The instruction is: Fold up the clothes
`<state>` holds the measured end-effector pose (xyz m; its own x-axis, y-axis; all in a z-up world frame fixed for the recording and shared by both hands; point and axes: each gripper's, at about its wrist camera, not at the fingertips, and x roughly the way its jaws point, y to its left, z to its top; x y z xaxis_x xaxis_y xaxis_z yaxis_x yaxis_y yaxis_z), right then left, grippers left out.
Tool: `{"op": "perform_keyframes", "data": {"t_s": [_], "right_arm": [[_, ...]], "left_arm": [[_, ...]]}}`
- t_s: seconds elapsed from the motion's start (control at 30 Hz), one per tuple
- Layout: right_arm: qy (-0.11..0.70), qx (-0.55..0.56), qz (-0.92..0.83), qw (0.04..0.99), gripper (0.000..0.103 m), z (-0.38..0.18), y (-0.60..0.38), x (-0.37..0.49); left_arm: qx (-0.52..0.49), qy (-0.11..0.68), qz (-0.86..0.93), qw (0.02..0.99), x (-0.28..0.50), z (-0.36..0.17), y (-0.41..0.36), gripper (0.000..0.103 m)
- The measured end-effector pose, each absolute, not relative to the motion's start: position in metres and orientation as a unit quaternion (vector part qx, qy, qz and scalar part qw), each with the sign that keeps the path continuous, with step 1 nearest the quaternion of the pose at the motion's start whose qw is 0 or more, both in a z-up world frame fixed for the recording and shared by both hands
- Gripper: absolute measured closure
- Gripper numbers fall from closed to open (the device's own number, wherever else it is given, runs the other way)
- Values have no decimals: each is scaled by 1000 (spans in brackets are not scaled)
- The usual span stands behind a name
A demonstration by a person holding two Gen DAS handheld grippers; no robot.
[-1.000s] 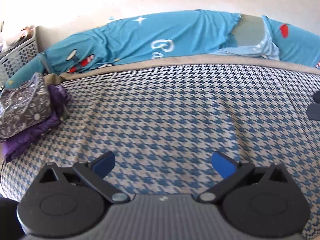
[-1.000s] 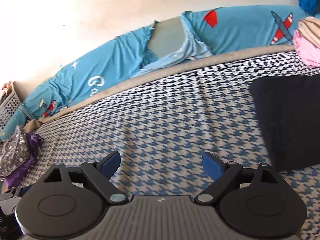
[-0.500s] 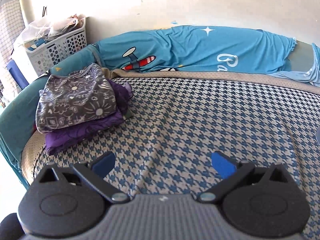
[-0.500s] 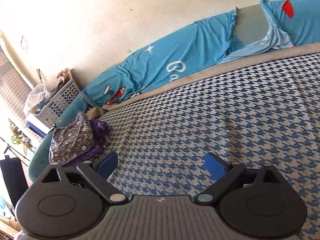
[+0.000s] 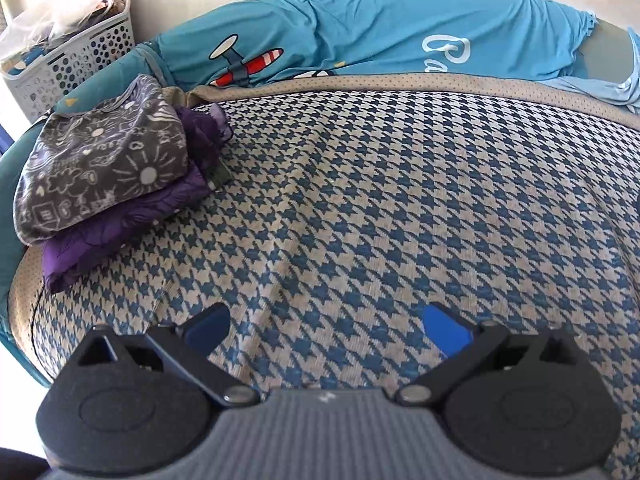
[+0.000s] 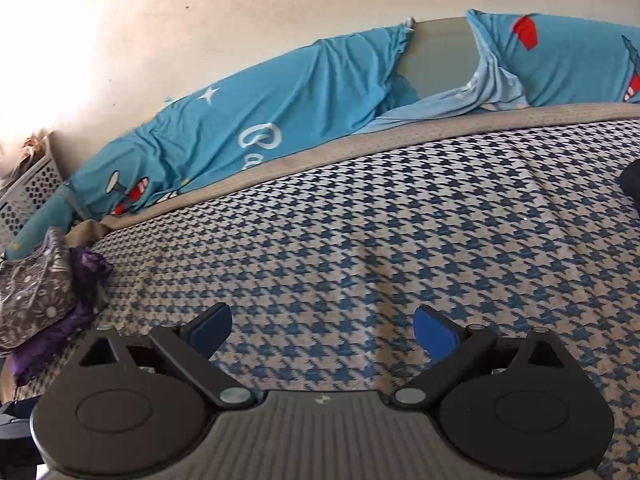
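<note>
A folded stack lies at the bed's left end: a grey patterned garment (image 5: 100,164) on top of a purple one (image 5: 116,232). In the left wrist view my left gripper (image 5: 326,316) hovers open over the blue houndstooth bed cover (image 5: 400,200), to the right of the stack, with nothing between its fingers. The right wrist view shows my right gripper (image 6: 322,316) over the cover (image 6: 400,240); its jaws are opening and hold nothing. There the stack (image 6: 32,300) sits far left, and a sliver of a dark garment (image 6: 632,180) shows at the right edge.
Blue bedding with a plane print (image 5: 360,36) runs along the wall behind the bed. A white perforated basket (image 5: 72,64) full of things stands off the bed's far left corner. A beige border (image 5: 400,80) edges the cover.
Both views have swung left along the bed. The folded stack has come nearer and larger in the left view. The dark garment has slid almost out of the right view.
</note>
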<state>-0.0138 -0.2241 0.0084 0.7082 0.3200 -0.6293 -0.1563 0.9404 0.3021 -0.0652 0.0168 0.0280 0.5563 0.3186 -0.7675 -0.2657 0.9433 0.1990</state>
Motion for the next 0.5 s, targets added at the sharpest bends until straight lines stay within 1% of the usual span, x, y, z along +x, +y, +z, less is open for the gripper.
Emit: {"op": "perform_keyframes", "data": {"t_s": [0.23,0.37,0.5], "right_arm": [[357,126,60,923,4,-13,-235,15],[340,117,34,933,3,-23,-230,30],[341,103,8,934,3,-38,-225,48]], "left_arm": [[35,449,141,881,-28,6,16,0],[14,458,136,879,-14,-6,19,0],[-9,457,131,880,-7,-16,26,0]]}}
